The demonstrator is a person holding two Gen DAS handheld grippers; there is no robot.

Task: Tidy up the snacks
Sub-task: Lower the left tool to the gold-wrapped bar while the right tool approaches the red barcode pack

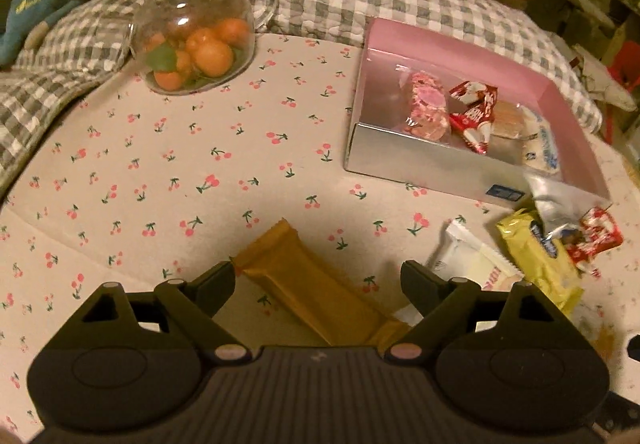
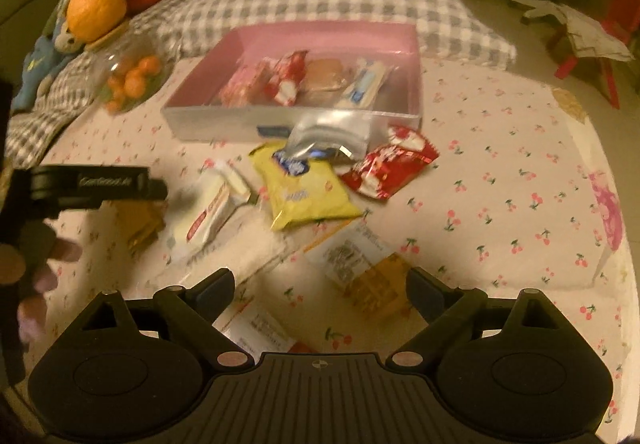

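On a cherry-print bed (image 1: 160,163), the left hand-held gripper (image 1: 318,276), jaws apart, straddles a tan snack bar (image 1: 316,292) lying diagonally between them, while the right hand-held gripper (image 2: 320,286), also apart, hovers over loose packets short of the pink box (image 2: 416,55).

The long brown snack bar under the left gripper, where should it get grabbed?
Grab the brown snack bar across its narrow middle, coming down from above. It lies flat and slanted between the open left gripper, so the fingers should pinch its two long edges, not its crimped ends.
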